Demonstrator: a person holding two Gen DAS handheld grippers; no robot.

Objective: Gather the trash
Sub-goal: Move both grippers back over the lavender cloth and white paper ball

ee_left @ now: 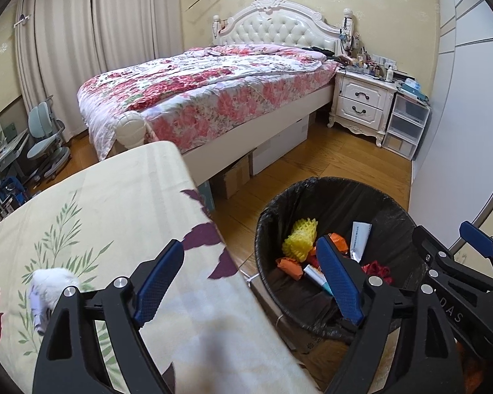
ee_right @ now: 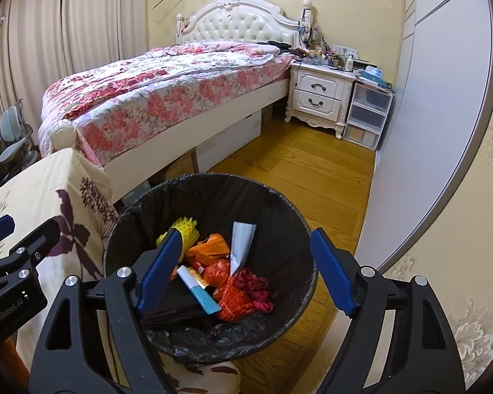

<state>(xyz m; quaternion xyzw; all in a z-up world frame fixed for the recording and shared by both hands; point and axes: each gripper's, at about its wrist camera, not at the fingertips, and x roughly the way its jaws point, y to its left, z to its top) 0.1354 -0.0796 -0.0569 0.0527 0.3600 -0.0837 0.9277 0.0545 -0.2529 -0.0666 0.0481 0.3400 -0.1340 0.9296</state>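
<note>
A trash bin with a black liner [ee_left: 328, 197] [ee_right: 213, 197] stands on the wood floor beside the table. In it lie a yellow foam net [ee_right: 184, 226], orange wrappers [ee_right: 213, 246], a white packet [ee_right: 241, 243], a white-and-blue tube [ee_right: 199, 289] and red cloth [ee_right: 253, 287]. My right gripper [ee_right: 246, 271] hangs open above the bin with nothing between its fingers. My left gripper [ee_left: 249, 279] is open and empty too, straddling the table edge and the bin's left rim. A crumpled white tissue [ee_left: 49, 289] lies on the floral tablecloth [ee_left: 115, 203], left of the left gripper.
A bed with a floral quilt [ee_left: 197, 92] fills the room's middle, with cardboard boxes [ee_left: 233, 174] under it. A white nightstand [ee_left: 361, 101] and plastic drawers [ee_left: 404, 128] stand by the wardrobe [ee_right: 427, 115]. A desk chair [ee_left: 46, 141] is at far left.
</note>
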